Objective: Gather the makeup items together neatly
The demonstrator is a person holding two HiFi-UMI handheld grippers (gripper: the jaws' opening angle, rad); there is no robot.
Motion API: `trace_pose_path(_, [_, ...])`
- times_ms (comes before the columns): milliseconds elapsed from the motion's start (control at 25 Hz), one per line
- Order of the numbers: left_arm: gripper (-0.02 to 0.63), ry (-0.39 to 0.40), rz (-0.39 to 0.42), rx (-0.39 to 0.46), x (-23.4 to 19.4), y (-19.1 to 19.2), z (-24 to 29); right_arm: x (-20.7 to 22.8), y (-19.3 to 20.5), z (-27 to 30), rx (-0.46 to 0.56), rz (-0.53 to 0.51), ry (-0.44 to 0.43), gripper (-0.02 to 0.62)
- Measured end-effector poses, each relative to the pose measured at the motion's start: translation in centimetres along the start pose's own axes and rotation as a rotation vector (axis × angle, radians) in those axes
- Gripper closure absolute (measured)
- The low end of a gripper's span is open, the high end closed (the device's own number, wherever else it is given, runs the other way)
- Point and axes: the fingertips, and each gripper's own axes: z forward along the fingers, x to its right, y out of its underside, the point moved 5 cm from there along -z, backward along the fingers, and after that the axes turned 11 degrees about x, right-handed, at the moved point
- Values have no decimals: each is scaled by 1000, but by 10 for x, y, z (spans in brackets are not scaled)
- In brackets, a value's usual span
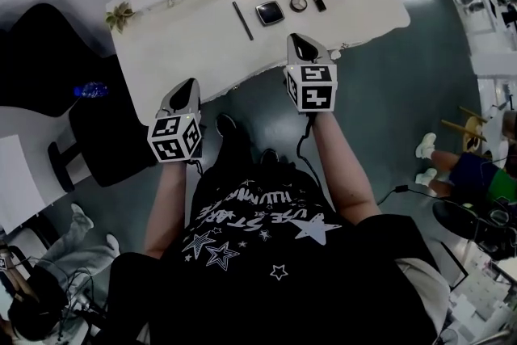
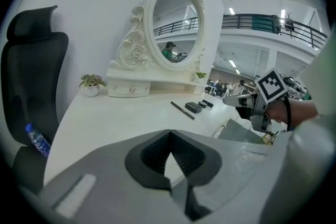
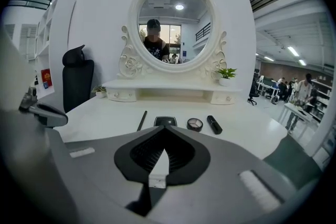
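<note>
Four makeup items lie in a row on the white vanity table (image 1: pixel 186 36): a thin black pencil (image 1: pixel 243 20), a square dark compact (image 1: pixel 270 12), a round compact (image 1: pixel 299 3) and a black lipstick (image 1: pixel 318 0). The right gripper view shows the same pencil (image 3: pixel 142 120), square compact (image 3: pixel 165 121), round compact (image 3: pixel 195 124) and lipstick (image 3: pixel 214 124) just beyond my right gripper (image 3: pixel 166 131). It is shut and empty at the table's near edge (image 1: pixel 300 40). My left gripper (image 1: pixel 187 85), also shut and empty (image 2: pixel 169 134), hangs at the table's near left edge, well away from the items.
An ornate oval mirror (image 3: pixel 176 26) on a low drawer shelf stands at the table's back. Small potted plants sit at the left (image 1: pixel 119 14) and right (image 3: pixel 227 73) ends. A black chair (image 1: pixel 48 52) with a blue bottle (image 1: pixel 89 90) stands left of the table.
</note>
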Motion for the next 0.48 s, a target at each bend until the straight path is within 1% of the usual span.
trace_pose_path(200, [604, -1, 20, 7, 30, 7, -16, 9, 14, -37, 4, 13, -17, 566])
trace_pose_path(480, [604, -34, 20, 35, 53, 17, -47, 14, 24, -79, 32, 13, -30, 566])
